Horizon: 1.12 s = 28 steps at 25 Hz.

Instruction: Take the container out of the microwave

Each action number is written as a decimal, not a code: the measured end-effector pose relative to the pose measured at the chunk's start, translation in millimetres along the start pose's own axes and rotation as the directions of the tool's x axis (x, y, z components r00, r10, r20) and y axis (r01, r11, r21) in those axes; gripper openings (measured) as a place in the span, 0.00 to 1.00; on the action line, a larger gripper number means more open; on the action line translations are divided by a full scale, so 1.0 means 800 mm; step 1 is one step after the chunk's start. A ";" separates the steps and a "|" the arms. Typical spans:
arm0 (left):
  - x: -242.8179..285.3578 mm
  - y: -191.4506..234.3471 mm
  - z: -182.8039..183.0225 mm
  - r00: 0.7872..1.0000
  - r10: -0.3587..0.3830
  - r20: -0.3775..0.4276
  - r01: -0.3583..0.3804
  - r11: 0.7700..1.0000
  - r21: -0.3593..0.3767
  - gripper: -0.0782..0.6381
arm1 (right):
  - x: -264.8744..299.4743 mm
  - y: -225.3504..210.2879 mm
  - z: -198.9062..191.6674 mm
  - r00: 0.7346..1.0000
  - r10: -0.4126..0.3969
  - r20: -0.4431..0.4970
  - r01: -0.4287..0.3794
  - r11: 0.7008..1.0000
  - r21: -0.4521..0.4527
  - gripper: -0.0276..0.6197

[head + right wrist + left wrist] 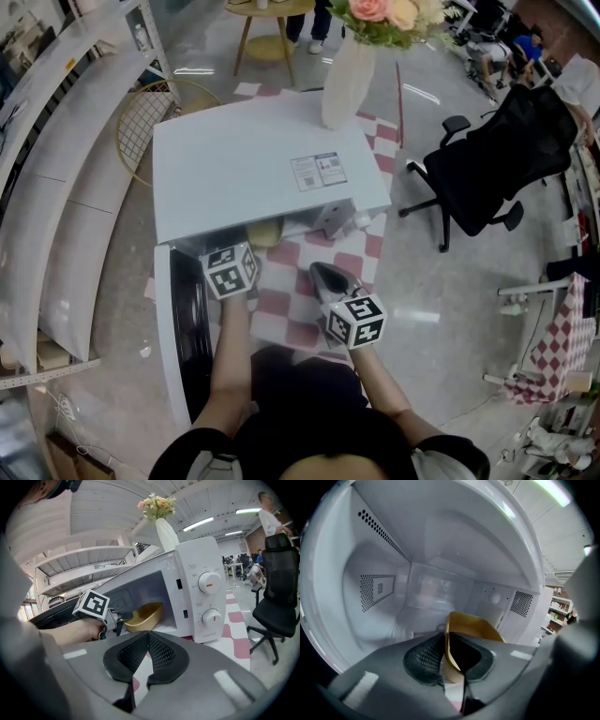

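The white microwave (253,164) stands with its door (178,328) swung open to the left. Inside, near the front of the cavity, sits a yellow container (265,232), also visible in the left gripper view (476,626) and the right gripper view (145,616). My left gripper (446,654) reaches into the cavity and is shut on the container's near wall, one pad inside the rim and one outside. My right gripper (148,637) hangs in front of the microwave, to the right of the left one (253,244), shut with nothing between its pads.
A white vase of flowers (349,80) stands on the microwave's top. The microwave rests on a red-and-white checked cloth (291,305). A black office chair (497,159) is on the right; white shelving (56,187) runs along the left.
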<state>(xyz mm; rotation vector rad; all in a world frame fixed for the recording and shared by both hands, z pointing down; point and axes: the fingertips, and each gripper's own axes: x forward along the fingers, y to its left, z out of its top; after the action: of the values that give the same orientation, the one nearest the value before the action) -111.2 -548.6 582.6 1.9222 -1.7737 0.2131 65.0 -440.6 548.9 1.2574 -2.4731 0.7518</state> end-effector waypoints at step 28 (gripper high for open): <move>-0.036 -0.019 -0.006 0.998 -0.047 0.030 0.047 0.999 0.013 0.15 | -0.018 0.007 -0.009 1.000 -0.015 0.007 0.015 1.000 0.006 0.04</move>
<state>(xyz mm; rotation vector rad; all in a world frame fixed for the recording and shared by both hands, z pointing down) -99.4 -520.4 570.0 1.9831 -1.7485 0.1796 69.1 -424.6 546.7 1.2817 -2.4655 0.7531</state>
